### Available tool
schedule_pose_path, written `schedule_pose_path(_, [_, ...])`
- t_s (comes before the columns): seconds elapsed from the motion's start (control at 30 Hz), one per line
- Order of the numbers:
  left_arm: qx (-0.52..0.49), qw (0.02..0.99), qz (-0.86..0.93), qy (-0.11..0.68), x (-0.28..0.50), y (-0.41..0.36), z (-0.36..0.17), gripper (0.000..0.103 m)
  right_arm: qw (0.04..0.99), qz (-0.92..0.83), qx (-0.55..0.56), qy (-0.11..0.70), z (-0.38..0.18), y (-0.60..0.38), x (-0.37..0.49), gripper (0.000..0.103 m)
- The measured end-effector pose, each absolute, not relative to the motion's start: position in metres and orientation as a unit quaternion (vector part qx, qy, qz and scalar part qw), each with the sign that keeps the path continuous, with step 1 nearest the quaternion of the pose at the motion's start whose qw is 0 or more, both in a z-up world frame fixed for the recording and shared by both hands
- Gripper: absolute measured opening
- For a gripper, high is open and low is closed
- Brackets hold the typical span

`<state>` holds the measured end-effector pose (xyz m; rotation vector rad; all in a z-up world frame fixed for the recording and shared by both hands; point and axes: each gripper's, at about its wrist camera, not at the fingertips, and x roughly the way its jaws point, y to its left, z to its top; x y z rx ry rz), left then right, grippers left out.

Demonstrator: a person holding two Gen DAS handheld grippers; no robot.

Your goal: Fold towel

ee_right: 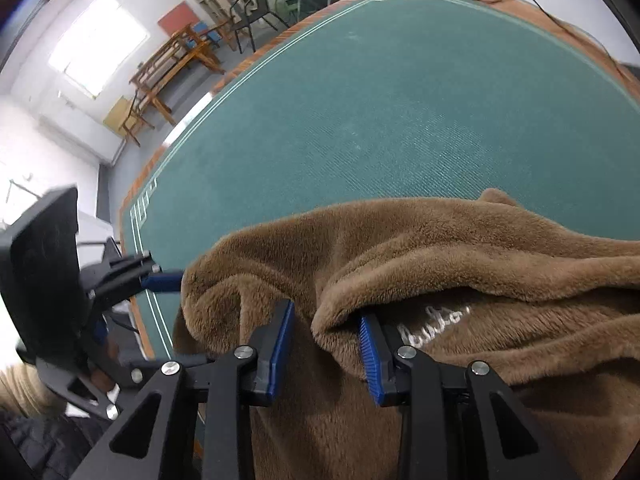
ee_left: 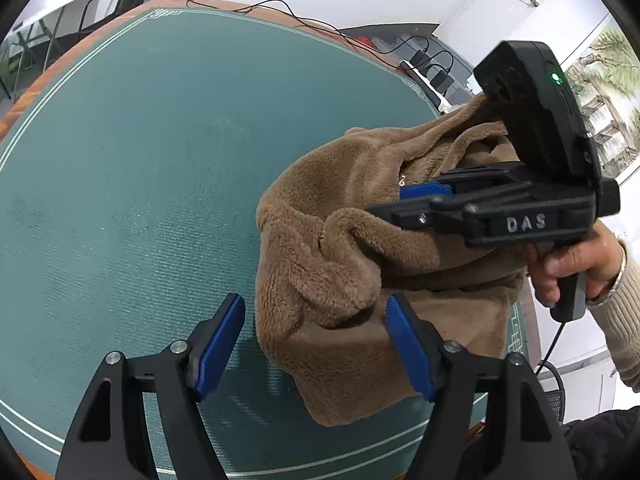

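Towel [ee_left: 340,272] position: a brown fleece heap on the right part of the green table [ee_left: 140,160], rumpled, with one flap hanging over the near edge.

Left side of the scene: bare green mat, nothing in the way. The left gripper [ee_left: 316,344] hovers low at the near edge with its jaws spread wide and nothing between them; the towel's left border lies just ahead and to the right, partly inside the gap as seen from the left wrist.

Centre: the heap rises in thick rolled folds. No straight edge or corner can be told for certain, so its long axis cannot be settled; the bulk appears to run away from the near edge toward the far right.

Right side: the right gripper [ee_right: 326,344] is pushed into the heap. From the right wrist its jaws stand somewhat apart with a roll of fleece between them; whether the pads truly press the cloth cannot be told. A white embroidered mark [ee_right: 436,324] shows just beyond the right pad. A hand [ee_left: 576,264] holds this gripper's handle, a beige sleeve [ee_left: 624,312] behind it.

Judgement: the towel lies bunched, not folded flat. The right gripper is the nearer to it and already in contact.

Surroundings: cables [ee_left: 280,12] trail along the far table edge, well apart from the towel.
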<state>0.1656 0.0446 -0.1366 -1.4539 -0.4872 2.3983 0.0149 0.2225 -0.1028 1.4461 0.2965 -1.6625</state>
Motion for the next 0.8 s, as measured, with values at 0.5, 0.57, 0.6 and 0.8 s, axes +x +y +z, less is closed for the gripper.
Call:
schedule_pose_path(0.5, [-0.486, 0.135, 0.848, -0.165, 0.149, 0.044, -0.111, 0.077, 0.478, -0.762, 0.436, -0.027, 0.025, 0.279, -0.001, 0.01])
schedule_pose_path(0.57, [-0.482, 0.14, 0.849, -0.164, 0.142, 0.049, -0.105, 0.078, 0.478, -0.761, 0.437, -0.035, 0.027, 0.278, 0.007, 0.01])
schedule_pose_path(0.6, [-0.481, 0.142, 0.85, -0.164, 0.137, 0.052, -0.102, 0.079, 0.479, -0.762, 0.434, -0.036, 0.028, 0.273, 0.01, 0.01])
schedule_pose_path(0.8, [-0.471, 0.158, 0.853, -0.164, 0.113, 0.068, -0.084, 0.08, 0.502, -0.762, 0.407, -0.037, 0.056, 0.272, 0.017, 0.01])
